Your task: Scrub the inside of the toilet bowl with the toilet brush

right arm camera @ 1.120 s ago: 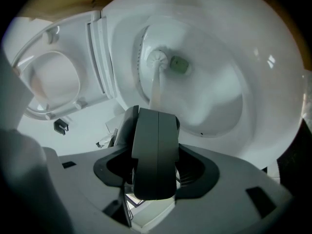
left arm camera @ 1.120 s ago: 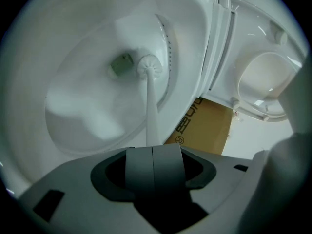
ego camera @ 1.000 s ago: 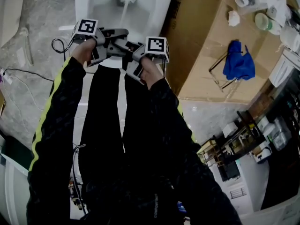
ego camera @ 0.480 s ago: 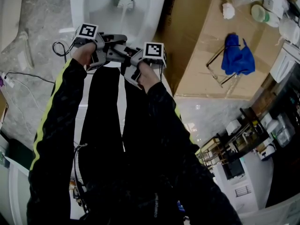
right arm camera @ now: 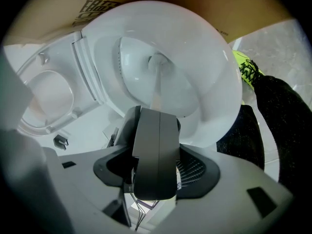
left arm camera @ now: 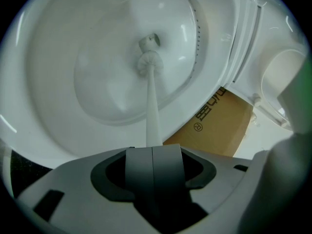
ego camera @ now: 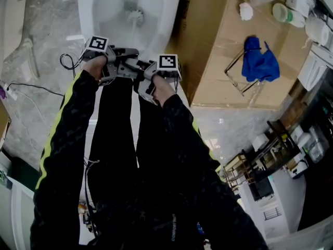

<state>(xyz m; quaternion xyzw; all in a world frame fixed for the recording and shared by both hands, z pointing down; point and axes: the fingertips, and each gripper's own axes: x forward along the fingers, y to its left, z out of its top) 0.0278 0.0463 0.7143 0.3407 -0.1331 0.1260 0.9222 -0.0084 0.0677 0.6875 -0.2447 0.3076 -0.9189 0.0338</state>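
1. Brown cardboard lies flat at far right.
2. A blue cloth sits bunched on it, with a thin wire frame touching its left side.
3. Crumpled white paper lies at the cardboard's far edge.
4. A black cable trails over the marble floor on the left.

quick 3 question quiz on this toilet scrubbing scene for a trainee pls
1. True or false: the head of the white plastic toilet brush is inside the white ceramic toilet bowl.
2. What lies on the brown cardboard sheet? A. blue cloth B. red bucket C. black shoe
3. Fill in: the left hand-held gripper's jaws are ___ on the brush handle.
Key: 1 true; 2 A; 3 shut
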